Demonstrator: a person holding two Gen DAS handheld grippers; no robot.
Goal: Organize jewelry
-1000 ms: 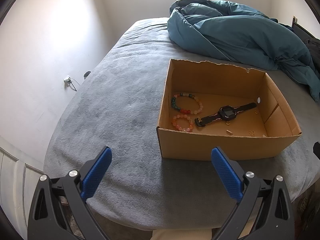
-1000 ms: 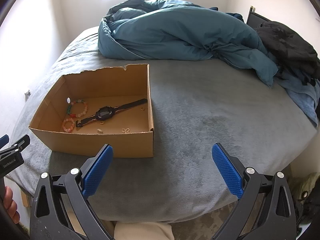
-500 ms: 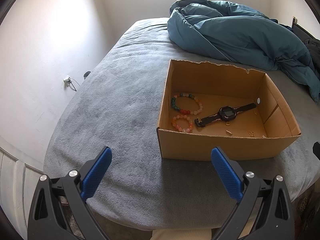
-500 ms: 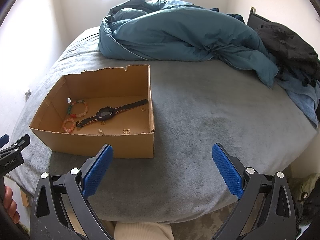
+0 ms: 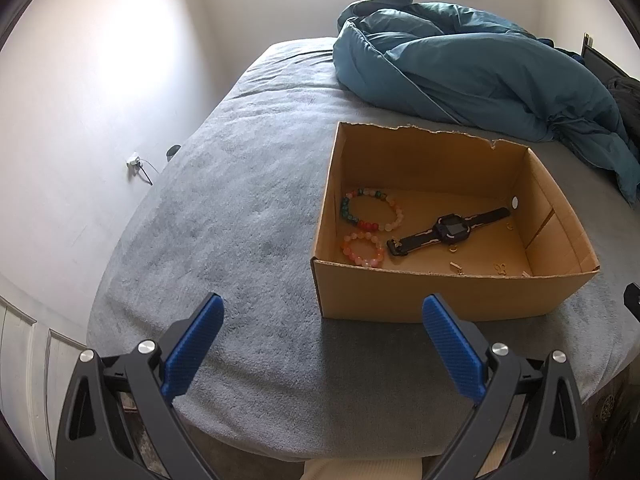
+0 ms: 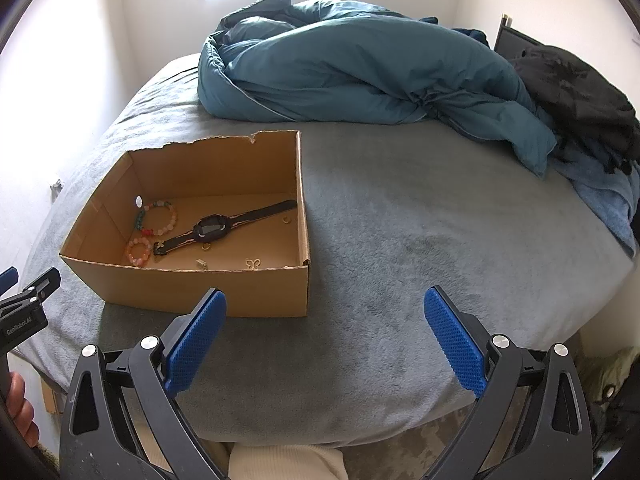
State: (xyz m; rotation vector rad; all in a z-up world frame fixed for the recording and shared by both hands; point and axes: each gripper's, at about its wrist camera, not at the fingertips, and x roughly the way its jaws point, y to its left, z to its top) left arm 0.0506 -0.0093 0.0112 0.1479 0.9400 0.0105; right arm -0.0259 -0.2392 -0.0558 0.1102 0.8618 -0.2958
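Left wrist view: the cardboard box (image 5: 448,292) sits slightly nearer than a second ago, at 1 o'clock on the bed (image 5: 240,220), holding bracelets (image 5: 370,210) and a watch (image 5: 450,230). Left gripper (image 5: 322,344) fingers spread, empty. Right wrist view: box at 10 o'clock; right gripper (image 6: 325,338) fingers released. "GenRobot.AI" reads at 9 o'clock.

Both claws spread wide, holding nothing

The left claw (image 5: 322,342) has its blue fingers (image 5: 192,350) far apart with nothing between them. The right claw (image 6: 324,338) is the same, its blue fingers (image 6: 454,342) wide and level. In the right wrist view, a hand (image 6: 18,404) grips the left claw's handle at the left edge.
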